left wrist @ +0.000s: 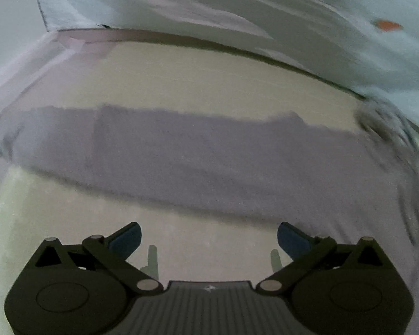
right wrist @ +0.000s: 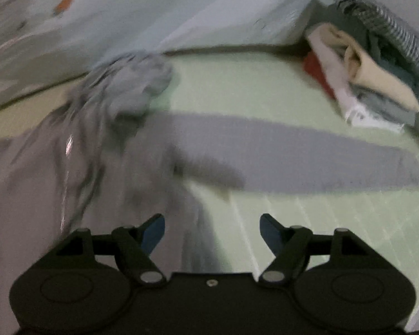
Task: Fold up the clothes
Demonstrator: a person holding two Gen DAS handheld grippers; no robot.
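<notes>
Pale green mat (right wrist: pixel 307 217) is carrying a grey long-sleeved top (right wrist: pixel 42 181), both sleeves lying spread sideways. Left gripper (left wrist: pixel 208 238) and right gripper (right wrist: pixel 212 230) are hovering wide open, gripping nothing. Probably a sleeve is getting folded inward next. Only the right view is showing a folded clothes pile (right wrist: pixel 377 83) far right.

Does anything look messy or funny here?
Yes. The grey shirt lies spread on the green mat, but its collar end is scrunched into a lump instead of lying flat. The pile of clothes in the far corner looks slumped and uneven. Both grippers, left and right, are open and empty.
</notes>
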